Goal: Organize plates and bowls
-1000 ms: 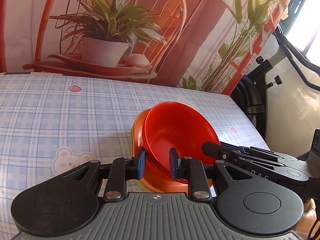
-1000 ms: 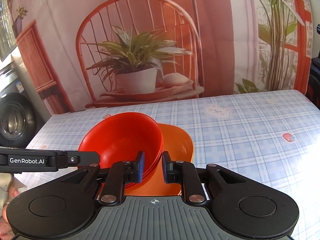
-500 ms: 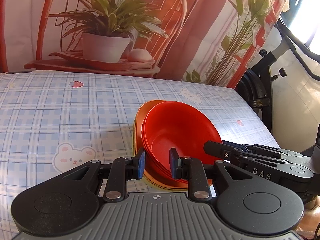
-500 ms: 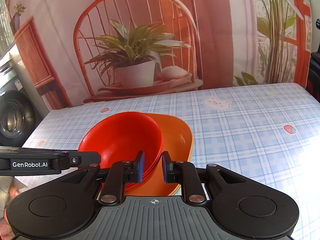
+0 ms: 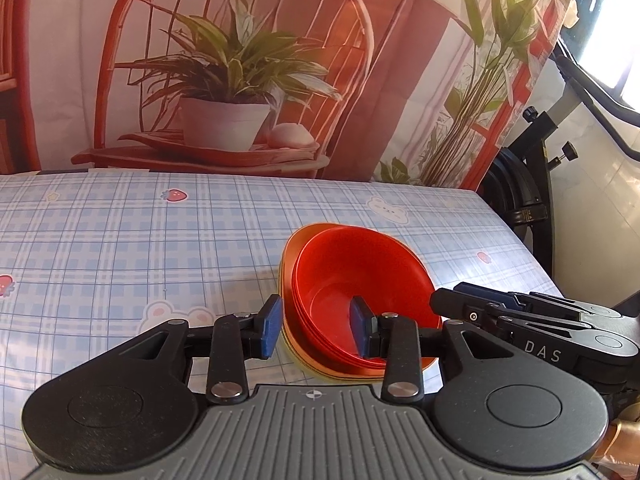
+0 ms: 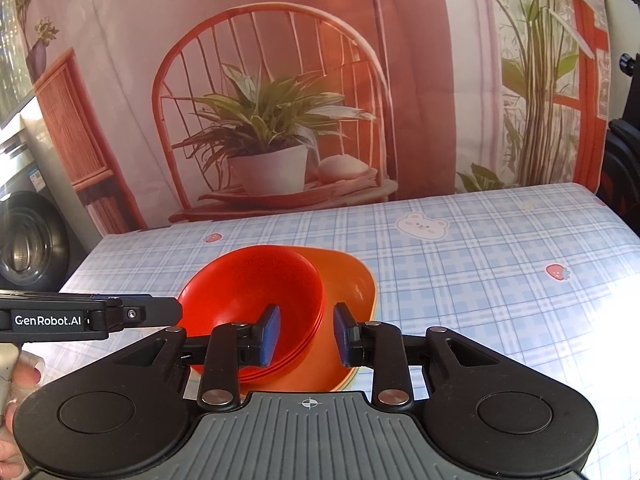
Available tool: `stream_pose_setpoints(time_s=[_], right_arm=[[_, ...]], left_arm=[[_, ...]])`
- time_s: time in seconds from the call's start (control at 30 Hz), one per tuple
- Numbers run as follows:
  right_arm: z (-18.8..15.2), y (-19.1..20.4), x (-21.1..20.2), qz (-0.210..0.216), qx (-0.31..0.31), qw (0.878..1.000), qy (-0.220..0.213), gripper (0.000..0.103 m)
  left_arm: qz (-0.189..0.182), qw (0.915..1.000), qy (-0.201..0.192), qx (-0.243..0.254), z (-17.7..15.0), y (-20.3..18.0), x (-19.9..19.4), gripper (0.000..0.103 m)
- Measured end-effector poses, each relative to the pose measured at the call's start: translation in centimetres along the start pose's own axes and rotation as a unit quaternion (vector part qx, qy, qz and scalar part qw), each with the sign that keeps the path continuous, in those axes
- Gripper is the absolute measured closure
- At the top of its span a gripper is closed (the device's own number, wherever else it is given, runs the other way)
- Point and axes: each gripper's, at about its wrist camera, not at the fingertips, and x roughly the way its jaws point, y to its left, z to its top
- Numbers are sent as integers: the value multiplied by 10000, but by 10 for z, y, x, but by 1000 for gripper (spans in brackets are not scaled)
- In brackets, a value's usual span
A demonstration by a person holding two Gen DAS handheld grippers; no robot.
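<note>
Both grippers have spread since the earlier frames: left gripper (image 5: 316, 330) and right gripper (image 6: 306, 332) now stand apart, straddling opposite rims of the red bowls (image 5: 352, 280) without pinching. Bowls nest on the orange plates (image 6: 348, 280) on the checked cloth (image 5: 120, 248); stack count is hard to read and near rims are hidden behind the fingers. Readable: "DAS", "GenRobot.AI".
</note>
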Motion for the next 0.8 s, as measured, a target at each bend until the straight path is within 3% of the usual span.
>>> stream_pose_setpoints(time_s=[0.27,0.43,0.57,0.8], right_arm=[[3,9,-36,8,-73,9997,-253,72],[3,13,-60,14,-94,9991,-423,70],[1,15,-80,33,-110,9983,-570,63],[-1,22,-115,18,-134,9964,-834,53]], left_arm=[[105,9997,-199,123,-1,-11,-35,62],[170,9989,-396,180,-4,-20,-60,54],[271,9977,-551,298,-6,-31,-81,50],[364,9944,-902,408,-12,-46,-121,35]])
